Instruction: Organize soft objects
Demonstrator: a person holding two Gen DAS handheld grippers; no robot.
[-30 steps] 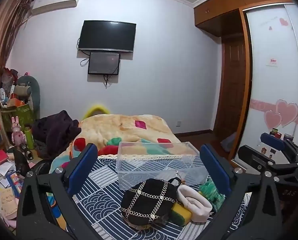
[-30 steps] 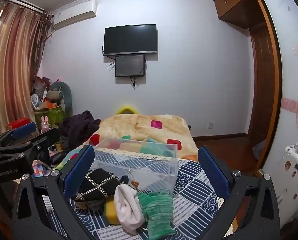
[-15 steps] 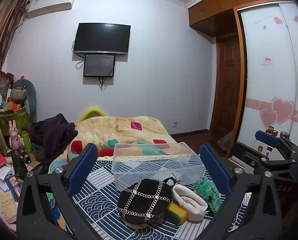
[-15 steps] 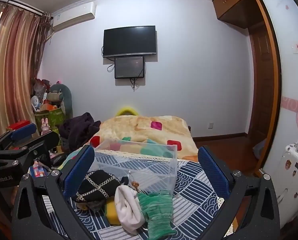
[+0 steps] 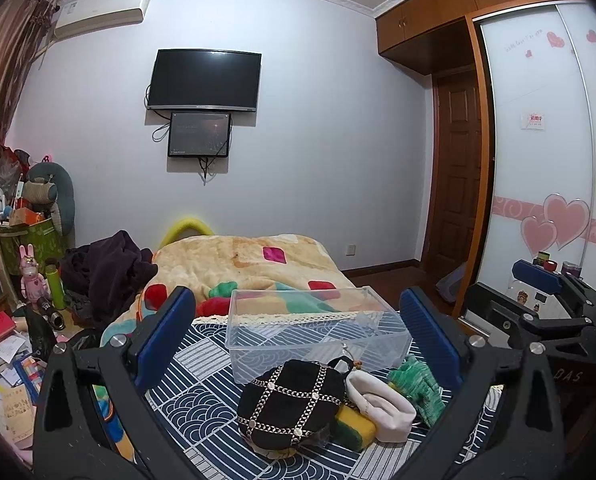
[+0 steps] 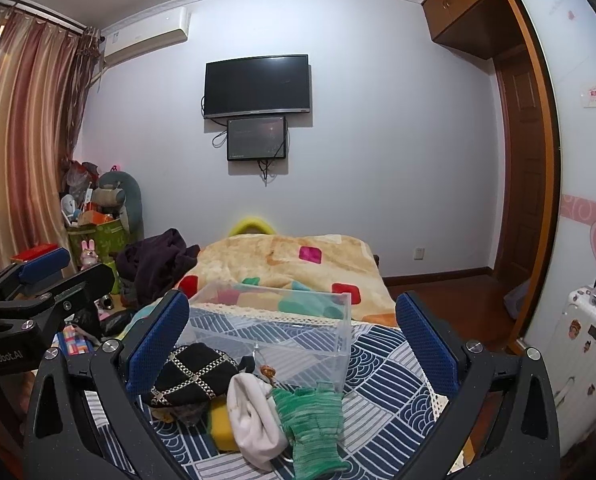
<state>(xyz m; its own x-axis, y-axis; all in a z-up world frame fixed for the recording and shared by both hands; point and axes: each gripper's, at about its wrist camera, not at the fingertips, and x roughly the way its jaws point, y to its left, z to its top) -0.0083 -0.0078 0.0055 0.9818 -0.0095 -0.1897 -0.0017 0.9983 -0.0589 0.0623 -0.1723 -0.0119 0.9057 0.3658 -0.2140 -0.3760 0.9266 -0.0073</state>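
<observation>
A pile of soft things lies on the blue patterned cloth: a black hat with gold chains (image 5: 290, 402) (image 6: 190, 374), a yellow sponge (image 5: 354, 426) (image 6: 223, 426), a white cloth (image 5: 380, 406) (image 6: 254, 416) and a green knitted glove (image 5: 416, 384) (image 6: 310, 420). A clear plastic box (image 5: 318, 330) (image 6: 274, 328) stands empty just behind them. My left gripper (image 5: 298, 328) is open above and before the pile. My right gripper (image 6: 294, 332) is open too, to the right of the left one, holding nothing.
A bed with an orange patchwork blanket (image 5: 254, 264) lies beyond the box, with dark clothes (image 5: 106, 268) at its left. Cluttered shelves and toys (image 5: 22, 264) stand at the left wall. A wardrobe (image 5: 538, 160) and a white suitcase (image 6: 586, 336) stand at the right.
The left wrist view has shifted slightly right and up; the pile now sits a little lower left in it. The right gripper has barely moved. Both stay open.
</observation>
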